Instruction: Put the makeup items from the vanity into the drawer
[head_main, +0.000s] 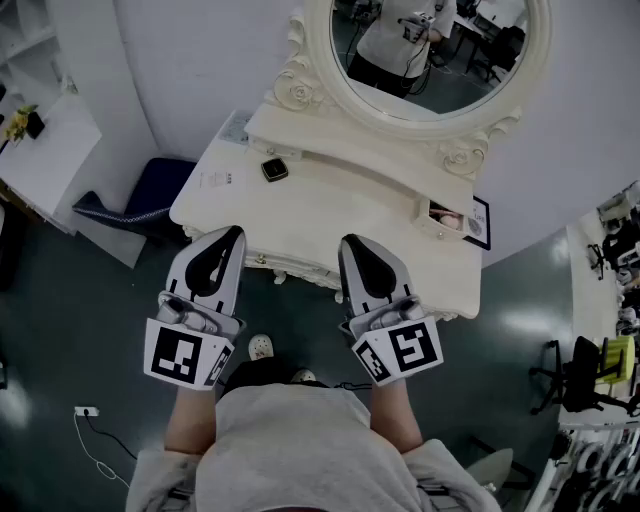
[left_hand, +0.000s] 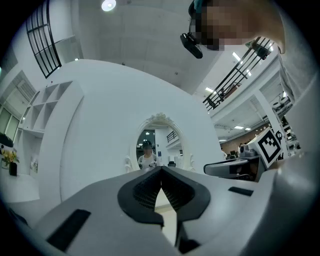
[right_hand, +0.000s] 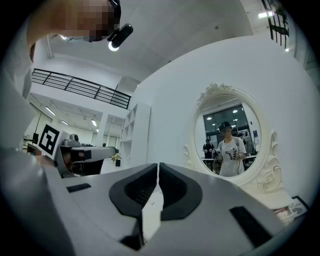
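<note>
A cream vanity with an oval mirror stands in front of me. On its top lie a dark square compact, a pale flat case at the back left corner, a small white card, and an open palette beside a black-framed card at the right. Both grippers hover at the vanity's front edge, level and side by side. My left gripper is shut and empty. My right gripper is shut and empty too. No drawer front shows.
A navy stool sits left of the vanity, with a white shelf unit beyond it. An office chair and cluttered racks stand at the right. A power strip lies on the floor at the lower left.
</note>
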